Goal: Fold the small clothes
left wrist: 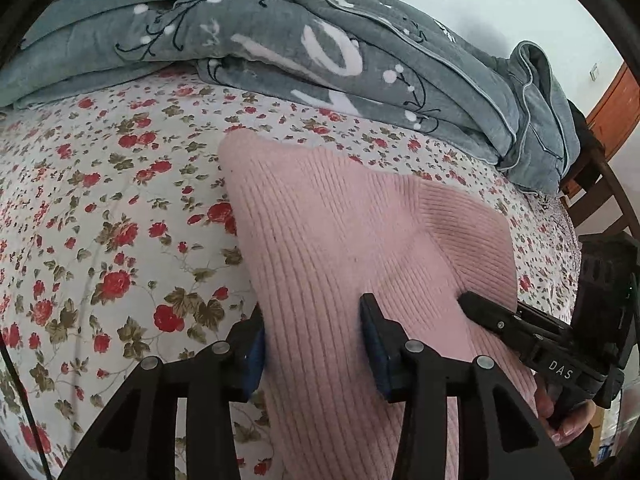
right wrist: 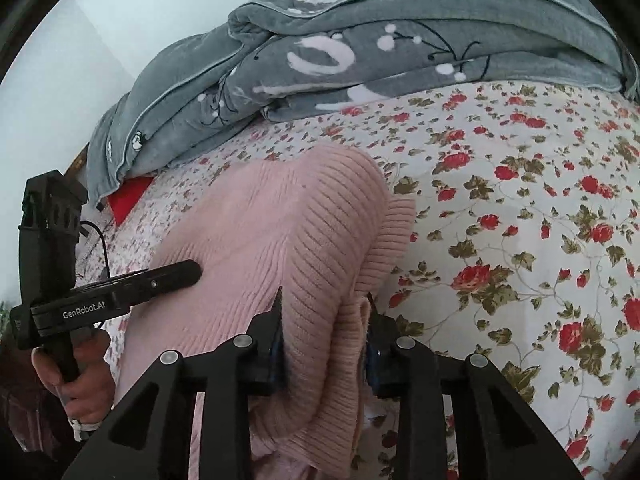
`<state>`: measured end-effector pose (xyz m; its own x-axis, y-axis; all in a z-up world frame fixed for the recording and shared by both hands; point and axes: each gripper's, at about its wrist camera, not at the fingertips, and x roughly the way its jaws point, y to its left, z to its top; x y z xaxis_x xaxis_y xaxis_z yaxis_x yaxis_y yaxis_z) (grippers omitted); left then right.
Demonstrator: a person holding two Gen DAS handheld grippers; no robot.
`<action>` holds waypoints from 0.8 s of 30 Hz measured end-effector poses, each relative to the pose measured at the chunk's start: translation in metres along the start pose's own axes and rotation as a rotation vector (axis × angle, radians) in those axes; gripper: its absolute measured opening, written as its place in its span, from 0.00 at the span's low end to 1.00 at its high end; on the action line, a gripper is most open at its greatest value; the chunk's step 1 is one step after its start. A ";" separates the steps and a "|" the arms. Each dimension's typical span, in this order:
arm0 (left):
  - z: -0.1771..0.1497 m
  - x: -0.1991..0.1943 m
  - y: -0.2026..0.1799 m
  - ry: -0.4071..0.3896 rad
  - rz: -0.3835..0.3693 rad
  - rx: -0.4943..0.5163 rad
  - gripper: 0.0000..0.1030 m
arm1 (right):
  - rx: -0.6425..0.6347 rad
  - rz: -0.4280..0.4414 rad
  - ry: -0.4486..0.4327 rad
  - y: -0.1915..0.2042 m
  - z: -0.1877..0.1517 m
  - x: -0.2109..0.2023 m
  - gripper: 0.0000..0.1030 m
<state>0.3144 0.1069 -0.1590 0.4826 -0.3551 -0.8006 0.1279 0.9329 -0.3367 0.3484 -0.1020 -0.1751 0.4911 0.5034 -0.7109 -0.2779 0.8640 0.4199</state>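
**Both grippers clamped on pink knit**

Left gripper (left wrist: pixel 316 346) and right gripper (right wrist: pixel 324 342) each pinch a near edge of the pink ribbed garment (left wrist: pixel 340 232) on the floral sheet (left wrist: pixel 100 200); grey quilt (left wrist: pixel 280 52) beyond

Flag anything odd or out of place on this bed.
Nothing damaged or spilled. The grey blanket is heaped unevenly along the far edge of the floral sheet, and a red item pokes out beneath it. The pink knit garment is bunched mid-fold.
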 end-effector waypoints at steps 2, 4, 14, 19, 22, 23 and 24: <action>-0.001 0.000 0.001 -0.002 -0.004 -0.004 0.41 | 0.003 -0.005 0.001 0.000 0.000 0.000 0.32; -0.001 0.000 0.001 -0.002 -0.007 -0.007 0.41 | 0.002 -0.011 0.003 0.001 0.000 0.000 0.33; 0.001 -0.011 -0.005 0.002 0.033 0.010 0.47 | -0.024 -0.090 -0.003 0.002 0.002 -0.012 0.47; 0.001 -0.034 -0.004 -0.041 0.073 0.041 0.52 | -0.116 -0.214 -0.044 0.011 0.006 -0.031 0.49; 0.006 -0.052 0.001 -0.108 0.054 0.051 0.60 | -0.187 -0.298 -0.105 0.020 0.013 -0.044 0.49; 0.009 -0.054 0.001 -0.120 0.047 0.053 0.60 | -0.215 -0.325 -0.131 0.024 0.016 -0.047 0.49; 0.013 -0.054 0.000 -0.131 0.040 0.055 0.60 | -0.239 -0.340 -0.151 0.029 0.020 -0.048 0.49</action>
<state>0.2998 0.1271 -0.1093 0.5966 -0.3105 -0.7400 0.1518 0.9491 -0.2758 0.3327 -0.1017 -0.1175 0.6980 0.1986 -0.6880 -0.2544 0.9669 0.0211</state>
